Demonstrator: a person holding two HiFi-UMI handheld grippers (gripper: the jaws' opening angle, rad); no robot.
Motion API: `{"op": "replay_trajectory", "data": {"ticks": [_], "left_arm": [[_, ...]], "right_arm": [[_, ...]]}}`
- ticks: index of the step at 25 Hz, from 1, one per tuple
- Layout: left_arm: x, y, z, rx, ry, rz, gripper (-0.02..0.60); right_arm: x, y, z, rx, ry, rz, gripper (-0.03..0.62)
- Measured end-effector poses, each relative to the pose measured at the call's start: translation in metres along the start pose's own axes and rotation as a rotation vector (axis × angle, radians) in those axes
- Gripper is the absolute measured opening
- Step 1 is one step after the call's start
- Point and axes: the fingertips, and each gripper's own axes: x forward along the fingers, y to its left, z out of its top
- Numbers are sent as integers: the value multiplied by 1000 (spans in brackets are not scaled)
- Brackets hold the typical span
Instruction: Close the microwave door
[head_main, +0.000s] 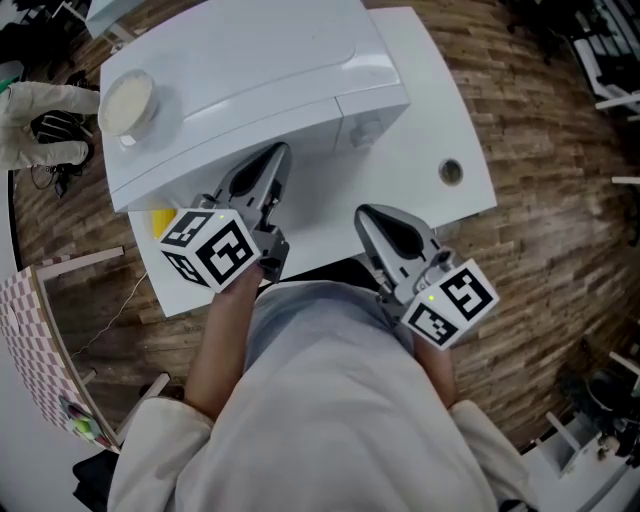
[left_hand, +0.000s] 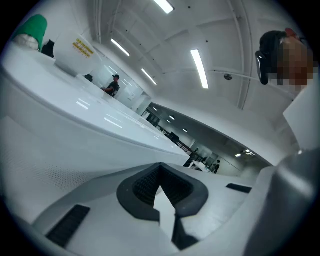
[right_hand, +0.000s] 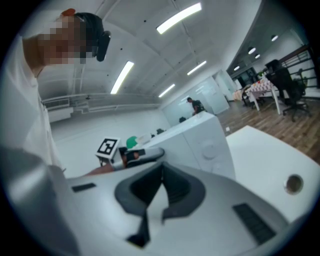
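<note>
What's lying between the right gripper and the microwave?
Only bare white tabletop, in the head view. The right gripper, jaws shut, is apart from the microwave.

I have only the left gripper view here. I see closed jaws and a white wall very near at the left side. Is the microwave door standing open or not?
Observer: From the head view, the microwave front looks flush, with no door swung out; it appears shut.
Operator: Where is the other gripper?
Observer: The right gripper hangs over the white table, apart from the microwave, jaws together and empty.
Operator: On which side are the controls?
Observer: The right gripper view shows the dials on the front's right end, away from the left gripper.
</note>
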Motion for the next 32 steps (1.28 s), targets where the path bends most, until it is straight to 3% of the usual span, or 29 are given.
{"op": "replay_trajectory", "data": {"ticks": [7,11,16,20,32], "left_arm": [[-10,-5,1,-13,-28,-4,15],[-16,-10,-6,33,-13,1,15],[-23,-9,-15,-10,-6,-21,15],[-26,-14,-20,10,14,-28,15],[-34,-43,-29,-16,42,-113,15]], "right_arm": [[-8,1,5,-17,-22,-7,23],[-11,-3,7,-27,-29,-21,23],[-15,-5,4,-56,-19,-47,23],[-22,-6,10,-63,-34,-54,23],[-43,-17,22,-133,-29,-119,23]]}}
